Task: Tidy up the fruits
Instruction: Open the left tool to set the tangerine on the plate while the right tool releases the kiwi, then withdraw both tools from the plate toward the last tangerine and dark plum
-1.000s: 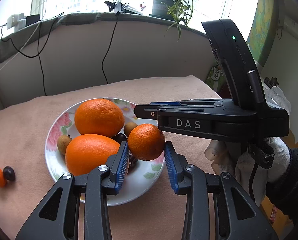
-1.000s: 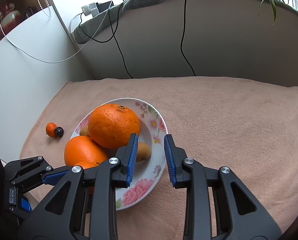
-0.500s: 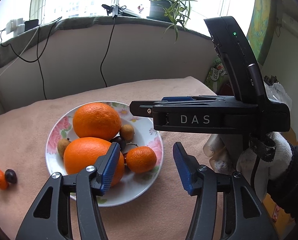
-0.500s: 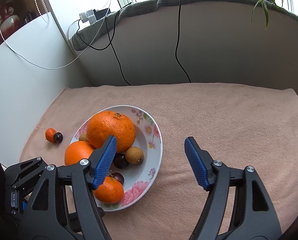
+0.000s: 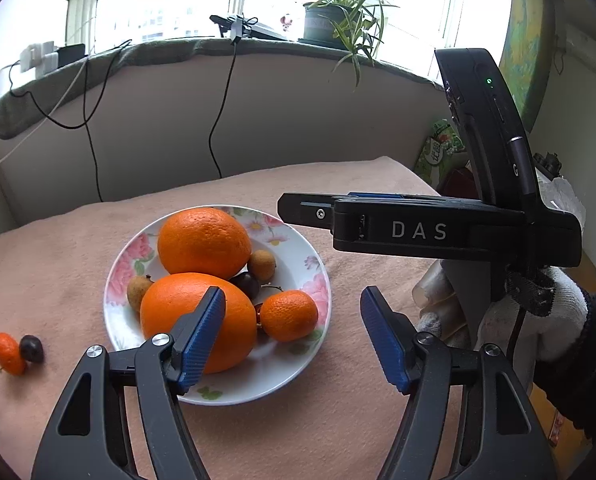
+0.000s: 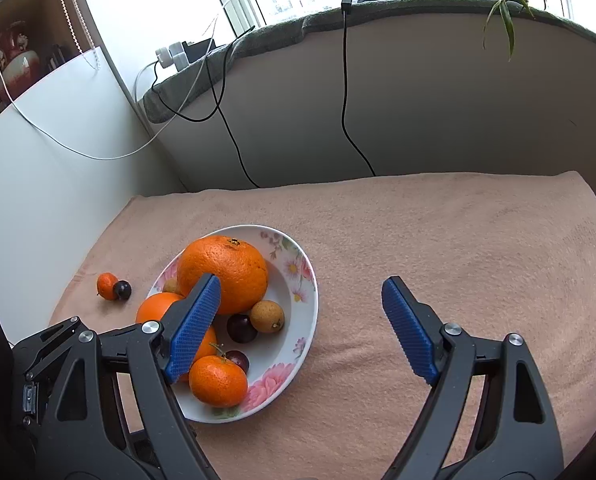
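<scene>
Now we hold both tongs wide apart and empty: the left gripper point(image 5: 292, 334) has just been opening, nothing between its blue pads, and it hovers over the near edge of the floral plate point(image 5: 218, 392); the right gripper point(image 6: 299, 330) has likewise just been opening, its jaws straddling the plate's right rim with only cloth and plate edge in the gap. On the plate lie two large oranges point(image 5: 204, 242), a small mandarin point(image 5: 289, 315) at the near right, brown longans point(image 5: 261, 265) and dark cherries point(image 5: 245, 285), all nestled together. We judge most of the sorting done, since the bulk of the fruit already sits on the plate. Left of the plate, well apart from it on the pink cloth point(image 6: 437, 240), a tiny kumquat point(image 5: 8, 352) and a dark cherry point(image 5: 31, 348) touch each other; these seem the remaining pieces to bring in. Beyond the plate's right side, the other gripper's body reads "DAS" in pale letters point(image 5: 417, 231). A green packet point(image 5: 439, 152) farther right carries print we cannot read.
</scene>
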Demonstrator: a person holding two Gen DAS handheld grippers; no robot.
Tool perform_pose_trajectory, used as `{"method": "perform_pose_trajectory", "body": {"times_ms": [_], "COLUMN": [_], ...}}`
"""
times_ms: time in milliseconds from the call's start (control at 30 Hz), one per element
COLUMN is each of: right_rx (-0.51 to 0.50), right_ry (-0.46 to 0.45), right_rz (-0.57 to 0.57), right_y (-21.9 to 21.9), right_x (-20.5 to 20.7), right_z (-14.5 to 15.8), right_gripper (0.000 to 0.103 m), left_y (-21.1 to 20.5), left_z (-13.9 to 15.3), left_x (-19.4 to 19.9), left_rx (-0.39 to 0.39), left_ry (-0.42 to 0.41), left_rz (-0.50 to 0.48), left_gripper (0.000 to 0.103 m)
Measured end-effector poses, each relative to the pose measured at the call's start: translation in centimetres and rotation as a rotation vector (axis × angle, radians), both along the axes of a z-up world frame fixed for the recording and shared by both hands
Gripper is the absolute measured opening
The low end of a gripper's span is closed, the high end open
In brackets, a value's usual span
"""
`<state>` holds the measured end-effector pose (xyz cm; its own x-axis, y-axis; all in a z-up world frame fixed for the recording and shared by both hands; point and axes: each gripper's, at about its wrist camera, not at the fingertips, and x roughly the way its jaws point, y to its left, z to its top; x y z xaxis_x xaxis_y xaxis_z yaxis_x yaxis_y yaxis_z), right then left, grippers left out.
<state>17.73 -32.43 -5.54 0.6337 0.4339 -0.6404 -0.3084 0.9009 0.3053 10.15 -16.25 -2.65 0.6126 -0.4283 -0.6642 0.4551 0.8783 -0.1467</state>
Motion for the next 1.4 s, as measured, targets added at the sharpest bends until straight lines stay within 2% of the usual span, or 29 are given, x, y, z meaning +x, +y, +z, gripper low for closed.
{"method": "perform_pose_trajectory", "body": {"times_ms": [367, 600, 700, 867, 967, 1133, 1267, 1400], "right_rx": [-0.004, -0.102, -0.149, -0.242, -0.27, -0.274, -0.226, -0.202], "right_ry": [-0.02, -0.052, -0.084, -0.164, -0.18, -0.192, -0.156, -0.159], "right_rz": [0.007, -0.013, -0.025, -0.033, -0.024, 0.044, 0.113, 0.163], "right_y": [0.1, 0.9, 1.3, 2.6, 3.8, 6.2, 8.0, 10.1], "right_x": [-1.1, -2.1, -2.6, -4.1, -4.6, -5.4, -5.4, -5.8], "right_z": [0.4, 1.5, 2.1, 3.7, 4.5, 5.3, 5.1, 5.0], "right_gripper": [0.085, 0.087, 0.102, 0.102, 0.102, 0.102, 0.102, 0.102], "left_y": [0.6, 1.5, 2.2, 4.1, 5.7, 8.9, 11.9, 14.6], "left_z": [0.6, 1.0, 1.0, 0.8, 0.7, 0.6, 0.4, 0.3], "left_x": [-1.1, -1.7, -1.8, -1.9, -2.0, -2.5, -2.9, -3.2], "left_rx": [0.005, 0.001, -0.005, -0.016, -0.022, -0.027, -0.027, -0.03], "left_ry": [-0.029, -0.045, -0.048, -0.047, -0.047, -0.052, -0.053, -0.05], "left_rz": [0.012, 0.025, 0.037, 0.073, 0.106, 0.173, 0.232, 0.288], "left_gripper": [0.07, 0.07, 0.07, 0.07, 0.07, 0.07, 0.07, 0.07]}}
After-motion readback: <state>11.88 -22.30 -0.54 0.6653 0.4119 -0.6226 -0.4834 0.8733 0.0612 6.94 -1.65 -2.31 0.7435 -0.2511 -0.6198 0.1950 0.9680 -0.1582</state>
